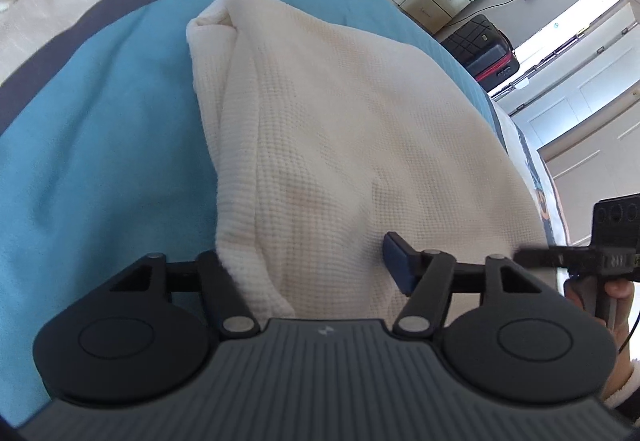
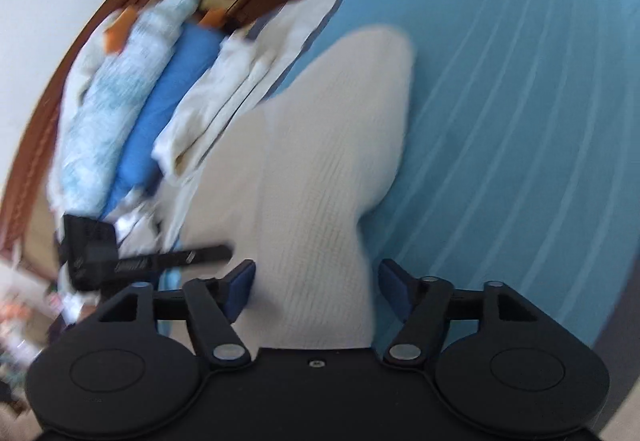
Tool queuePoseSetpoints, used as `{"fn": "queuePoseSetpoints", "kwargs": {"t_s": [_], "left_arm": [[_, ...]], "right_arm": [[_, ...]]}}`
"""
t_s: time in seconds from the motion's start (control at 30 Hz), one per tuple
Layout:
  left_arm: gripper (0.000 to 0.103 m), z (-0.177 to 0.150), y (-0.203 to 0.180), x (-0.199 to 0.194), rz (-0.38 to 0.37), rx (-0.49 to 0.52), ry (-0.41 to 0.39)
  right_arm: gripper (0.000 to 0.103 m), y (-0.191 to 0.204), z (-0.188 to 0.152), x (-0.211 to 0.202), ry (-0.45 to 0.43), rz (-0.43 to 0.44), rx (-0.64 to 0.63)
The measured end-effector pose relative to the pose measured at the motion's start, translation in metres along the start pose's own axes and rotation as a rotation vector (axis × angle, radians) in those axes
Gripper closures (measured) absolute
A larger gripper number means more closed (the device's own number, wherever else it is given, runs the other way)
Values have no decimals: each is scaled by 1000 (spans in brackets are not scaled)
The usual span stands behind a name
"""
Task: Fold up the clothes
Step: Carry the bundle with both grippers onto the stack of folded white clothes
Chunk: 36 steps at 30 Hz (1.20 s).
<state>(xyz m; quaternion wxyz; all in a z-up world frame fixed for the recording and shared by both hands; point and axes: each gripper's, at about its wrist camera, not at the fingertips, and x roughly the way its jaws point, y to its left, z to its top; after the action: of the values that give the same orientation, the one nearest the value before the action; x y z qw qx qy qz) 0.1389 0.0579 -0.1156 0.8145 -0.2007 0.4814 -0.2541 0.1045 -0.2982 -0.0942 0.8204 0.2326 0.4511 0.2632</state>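
A bed w/ a blue sheet (image 1: 100, 145) is carrying the cream waffle garment (image 1: 340, 145), lying partly folded. Left gripper (image 1: 308, 265) & right gripper (image 2: 316, 289) are straddling its near edge, fingers spread apart, gripping nothing, prob. to reach the hem.

I can read no words or numbers anywhere; the one mark I make out is a small pale lightning-shaped emblem on the ribbed grey body of my left gripper (image 1: 308, 265), seen from the left wrist; the strip on the other gripper's side carries pale markings, too blurred and small for me to read in either view; the suitcase (image 1: 486, 45) bears a tiny tag I cannot decipher.
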Motion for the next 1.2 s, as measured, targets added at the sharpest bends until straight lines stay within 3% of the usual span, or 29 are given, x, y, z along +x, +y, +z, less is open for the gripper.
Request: {"fn": "queuePoseSetpoints", "kwargs": {"t_s": [0.03,0.1,0.17,0.23,0.4,0.6,0.73,0.87,0.97,1.1,1.17,1.2], "left_arm": [[77,-1,-2,0,-5,4,-4],[79,-4,-12,-2,32,46,-24],[80,-8,-35,-7,133,185,-61],[81,-10,-53,-18,178,262,-95],[81,-4,-51,-56,123,188,-110],[81,1,-48,-102,93,188,-74],[81,52,-48,-140,164,339,-86],[81,131,-45,-183,272,468,-126],[80,209,-33,-204,368,500,-149],[78,298,-7,-221,527,474,-278],[63,329,21,-211,607,457,-265],[42,338,44,-201,651,407,-241]], "right_arm": [[26,5,-3,4,-1,3,-25],[38,15,-8,12,-2,10,-75],[67,25,-13,20,-3,16,-124],[72,37,-17,22,-14,22,-168],[75,92,-11,-6,-90,15,-237],[76,139,-3,-16,-54,13,-276],[76,185,32,-3,-79,37,-354],[77,253,86,22,-169,46,-511],[77,296,134,51,-265,20,-564],[77,327,191,107,-395,58,-505],[70,321,209,151,-387,107,-363],[66,310,215,181,-341,126,-266]]}}
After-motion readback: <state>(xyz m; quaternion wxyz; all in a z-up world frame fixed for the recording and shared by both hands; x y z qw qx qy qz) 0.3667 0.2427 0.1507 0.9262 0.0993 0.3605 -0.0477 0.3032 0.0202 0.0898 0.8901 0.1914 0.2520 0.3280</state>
